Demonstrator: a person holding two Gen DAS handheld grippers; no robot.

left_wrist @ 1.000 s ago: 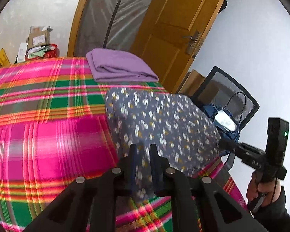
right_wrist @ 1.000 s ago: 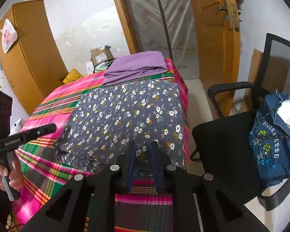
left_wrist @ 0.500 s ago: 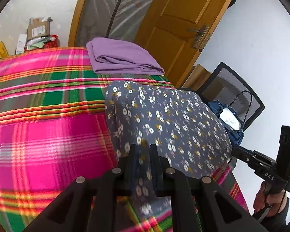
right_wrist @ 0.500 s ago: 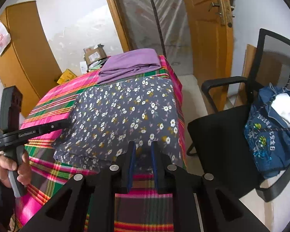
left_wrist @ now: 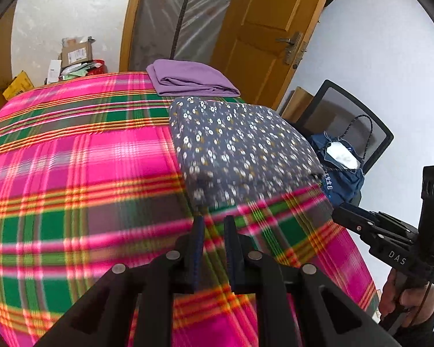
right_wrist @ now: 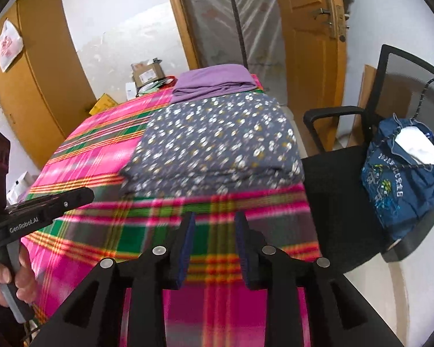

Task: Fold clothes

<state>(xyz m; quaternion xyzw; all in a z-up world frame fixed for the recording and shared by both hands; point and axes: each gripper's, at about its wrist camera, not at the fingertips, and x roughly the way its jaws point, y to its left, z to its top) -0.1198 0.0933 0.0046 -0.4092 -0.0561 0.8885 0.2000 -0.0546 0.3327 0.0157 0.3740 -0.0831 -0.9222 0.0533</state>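
Note:
A grey floral garment (left_wrist: 240,147) lies folded into a rectangle on the pink-and-green plaid table (left_wrist: 72,173), along its right side; it also shows in the right wrist view (right_wrist: 217,141). A folded purple garment (left_wrist: 188,79) lies just beyond it, seen too in the right wrist view (right_wrist: 214,82). My left gripper (left_wrist: 214,219) hovers just short of the floral garment's near edge, jaws a little apart and empty. My right gripper (right_wrist: 212,217) is open and empty, pulled back from the garment's near edge.
A black office chair (right_wrist: 347,173) with a blue denim bag (right_wrist: 405,179) stands right of the table. A wooden door (right_wrist: 309,29) and a plastic-covered doorway lie behind. Boxes (left_wrist: 75,55) sit past the table's far edge. A wooden wardrobe (right_wrist: 43,72) stands at the left.
Both grippers have let go of the floral garment's near edge and drawn back. The garment now lies flat as a folded rectangle.

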